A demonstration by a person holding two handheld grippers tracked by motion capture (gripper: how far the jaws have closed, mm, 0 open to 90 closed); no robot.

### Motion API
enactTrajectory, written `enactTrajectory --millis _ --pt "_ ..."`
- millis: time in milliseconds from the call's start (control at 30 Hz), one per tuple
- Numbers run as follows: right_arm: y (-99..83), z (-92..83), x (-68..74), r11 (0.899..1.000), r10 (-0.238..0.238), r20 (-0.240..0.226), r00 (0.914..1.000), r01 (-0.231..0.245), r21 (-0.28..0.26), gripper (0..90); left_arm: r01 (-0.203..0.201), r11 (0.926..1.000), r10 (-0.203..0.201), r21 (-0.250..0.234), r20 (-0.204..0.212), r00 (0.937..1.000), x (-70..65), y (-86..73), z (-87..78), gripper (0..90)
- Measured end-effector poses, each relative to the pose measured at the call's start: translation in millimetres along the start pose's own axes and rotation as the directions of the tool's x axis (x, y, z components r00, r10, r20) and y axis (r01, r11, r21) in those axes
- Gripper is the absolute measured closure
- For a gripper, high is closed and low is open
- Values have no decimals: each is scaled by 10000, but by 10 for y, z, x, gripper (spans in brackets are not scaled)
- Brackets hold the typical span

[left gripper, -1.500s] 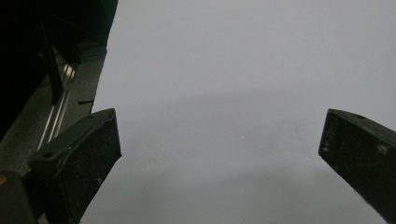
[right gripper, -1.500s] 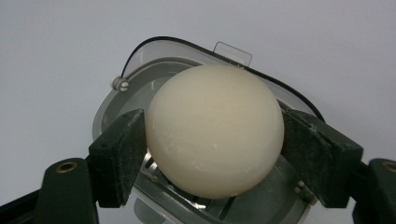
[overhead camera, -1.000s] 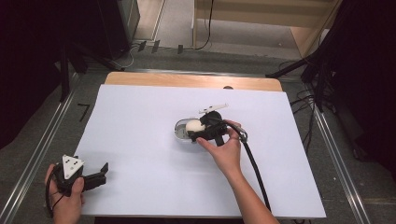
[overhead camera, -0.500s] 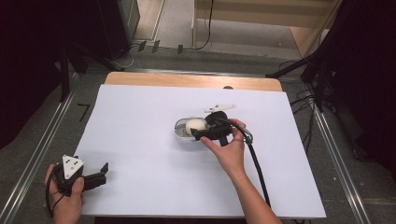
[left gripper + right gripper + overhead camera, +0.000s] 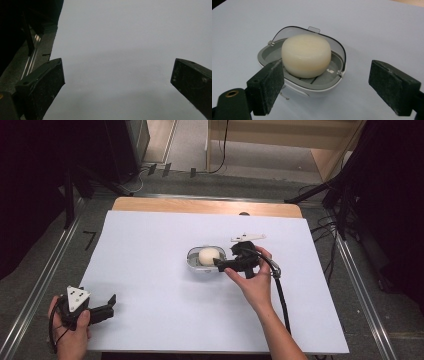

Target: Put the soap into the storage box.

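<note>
Since the earlier frame, right tongs (image 5: 220, 263) have drawn back slightly rightward, gaping and empty; the soap (image 5: 306, 55) sits in its open dish (image 5: 269, 53) mid-tabletop (image 5: 150, 235), directly ahead. Left tongs (image 5: 111, 303) idle, agape, far off.

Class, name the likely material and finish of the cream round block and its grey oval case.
Cream round block: probably soap, matte and waxy, with softly rounded edges. Grey oval case: likely moulded plastic, smooth, with a clear tinted hinged lid you can see through.
</note>
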State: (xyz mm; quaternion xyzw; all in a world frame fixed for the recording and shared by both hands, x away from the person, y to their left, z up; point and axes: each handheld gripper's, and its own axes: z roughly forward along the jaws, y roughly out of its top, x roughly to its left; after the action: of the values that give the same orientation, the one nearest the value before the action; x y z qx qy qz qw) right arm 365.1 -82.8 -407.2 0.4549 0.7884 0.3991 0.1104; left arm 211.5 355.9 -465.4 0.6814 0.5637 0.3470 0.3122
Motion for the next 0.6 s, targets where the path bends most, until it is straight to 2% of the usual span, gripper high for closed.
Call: enactTrajectory --millis 167,267,600 --pt "-33 -59 -44 9999 -113 296 9995 114 -37 134 4 10000 -4 19 4 10000 4 1 1 0" --pt "-50 -83 -64 9999 -120 281 9995 122 -69 133 30 10000 -30 16 -15 10000 5 0 1 0" --pt "-130 -199 -209 9994 152 513 9986 -136 -308 133 28 10000 -28 2 -25 10000 4 0 0 0"
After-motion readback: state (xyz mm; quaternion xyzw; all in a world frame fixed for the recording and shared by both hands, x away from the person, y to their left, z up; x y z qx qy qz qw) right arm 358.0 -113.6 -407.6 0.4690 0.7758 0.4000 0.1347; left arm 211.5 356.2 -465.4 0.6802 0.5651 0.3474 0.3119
